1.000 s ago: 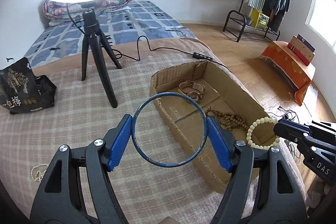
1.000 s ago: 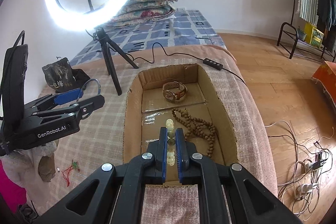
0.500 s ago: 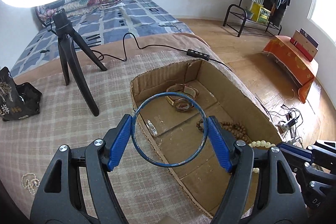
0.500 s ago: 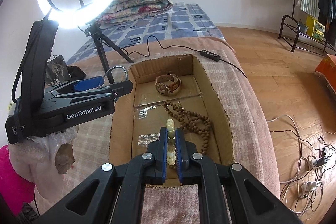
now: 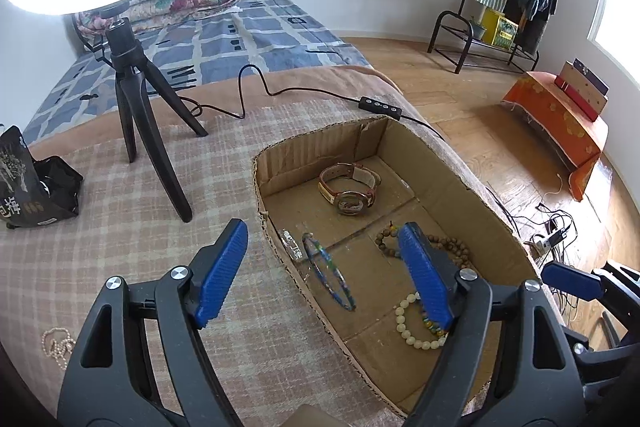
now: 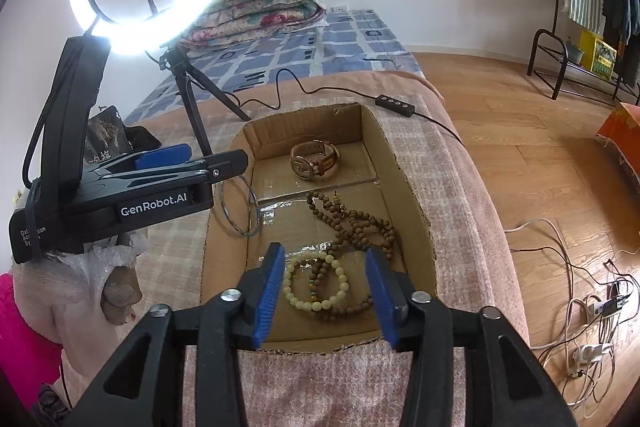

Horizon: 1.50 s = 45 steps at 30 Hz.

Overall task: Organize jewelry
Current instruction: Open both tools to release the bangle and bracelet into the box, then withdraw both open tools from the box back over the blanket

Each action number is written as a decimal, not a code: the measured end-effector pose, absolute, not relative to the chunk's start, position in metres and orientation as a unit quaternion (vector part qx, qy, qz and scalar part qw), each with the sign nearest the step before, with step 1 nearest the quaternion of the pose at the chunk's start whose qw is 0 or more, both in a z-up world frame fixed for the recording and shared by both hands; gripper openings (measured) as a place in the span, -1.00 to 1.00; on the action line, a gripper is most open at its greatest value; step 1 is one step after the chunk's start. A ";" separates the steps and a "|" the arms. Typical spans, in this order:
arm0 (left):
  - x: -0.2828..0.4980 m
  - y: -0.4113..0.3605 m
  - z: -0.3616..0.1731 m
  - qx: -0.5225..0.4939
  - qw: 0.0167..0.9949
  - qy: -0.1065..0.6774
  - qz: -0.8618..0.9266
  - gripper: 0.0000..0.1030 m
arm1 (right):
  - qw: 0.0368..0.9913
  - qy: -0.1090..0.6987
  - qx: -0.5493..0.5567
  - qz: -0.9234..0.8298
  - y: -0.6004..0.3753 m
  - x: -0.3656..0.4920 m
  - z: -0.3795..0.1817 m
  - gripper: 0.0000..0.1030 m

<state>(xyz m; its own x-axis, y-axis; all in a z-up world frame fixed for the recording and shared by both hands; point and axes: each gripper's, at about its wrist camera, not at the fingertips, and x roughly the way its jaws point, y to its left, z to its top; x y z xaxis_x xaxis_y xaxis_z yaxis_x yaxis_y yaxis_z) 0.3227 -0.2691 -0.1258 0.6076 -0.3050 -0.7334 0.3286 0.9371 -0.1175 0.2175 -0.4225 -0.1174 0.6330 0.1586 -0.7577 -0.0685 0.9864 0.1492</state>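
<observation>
An open cardboard box (image 5: 260,163) (image 6: 416,195) lies on the checked blanket. It holds a watch (image 5: 350,187) (image 6: 314,159) and a brown bead string (image 5: 448,247) (image 6: 352,223). My left gripper (image 5: 322,227) (image 6: 208,159) hangs over the box's left wall, jaws opening. The blue bangle (image 5: 328,277) (image 6: 240,207) stands on edge inside against that wall, clear of the pads. My right gripper (image 6: 324,253) (image 5: 572,279) is over the box's near end, jaws opening. The pale bead bracelet (image 6: 316,283) (image 5: 416,323) lies loose on the box floor below its gap.
A ring light on a black tripod (image 5: 132,115) stands on the blanket left of the box. Its cable and controller (image 5: 380,105) run behind the box. A black snack bag (image 5: 28,187) and a pearl chain (image 5: 56,343) lie at the left. Wooden floor with cables (image 6: 592,307) is at the right.
The left gripper moved over the box and let go of the blue bangle, which dropped inside against the left wall. The right gripper opened and released the pale bracelet onto the box floor.
</observation>
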 end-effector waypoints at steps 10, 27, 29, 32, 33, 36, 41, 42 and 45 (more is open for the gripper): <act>0.319 -0.267 -0.119 0.008 0.896 0.408 -0.176 0.65 | 0.907 0.413 0.066 0.048 -0.428 0.212 -0.112 0.52; 0.302 -0.258 -0.098 0.018 0.900 0.397 -0.179 0.66 | 0.910 0.404 0.089 0.038 -0.433 0.202 -0.101 0.60; 0.299 -0.252 -0.091 0.018 0.903 0.391 -0.177 0.66 | 0.911 0.401 0.085 0.038 -0.431 0.199 -0.098 0.64; 0.297 -0.236 -0.080 0.012 0.908 0.384 -0.169 0.66 | 0.913 0.398 0.081 0.039 -0.426 0.194 -0.093 0.68; 0.296 -0.231 -0.076 0.008 0.909 0.382 -0.167 0.66 | 0.913 0.397 0.079 0.039 -0.424 0.192 -0.092 0.69; 0.291 -0.214 -0.065 0.002 0.913 0.375 -0.160 0.66 | 0.914 0.396 0.078 0.042 -0.419 0.189 -0.088 0.69; 0.280 -0.183 -0.048 -0.007 0.919 0.365 -0.149 0.66 | 0.918 0.385 0.082 0.044 -0.410 0.180 -0.080 0.73; 0.278 -0.176 -0.046 -0.007 0.920 0.363 -0.147 0.66 | 0.919 0.383 0.081 0.045 -0.407 0.178 -0.078 0.73; 0.269 -0.156 -0.038 -0.004 0.923 0.357 -0.140 0.66 | 0.923 0.372 0.084 0.050 -0.398 0.172 -0.073 0.73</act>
<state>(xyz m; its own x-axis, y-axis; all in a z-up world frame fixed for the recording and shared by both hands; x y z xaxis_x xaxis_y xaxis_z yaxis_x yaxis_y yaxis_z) 0.2693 -0.1561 -0.0378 0.7056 -0.2611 -0.6587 0.2550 0.9609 -0.1078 0.1723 -0.3976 -0.0729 0.7184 0.1542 -0.6783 -0.0290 0.9809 0.1923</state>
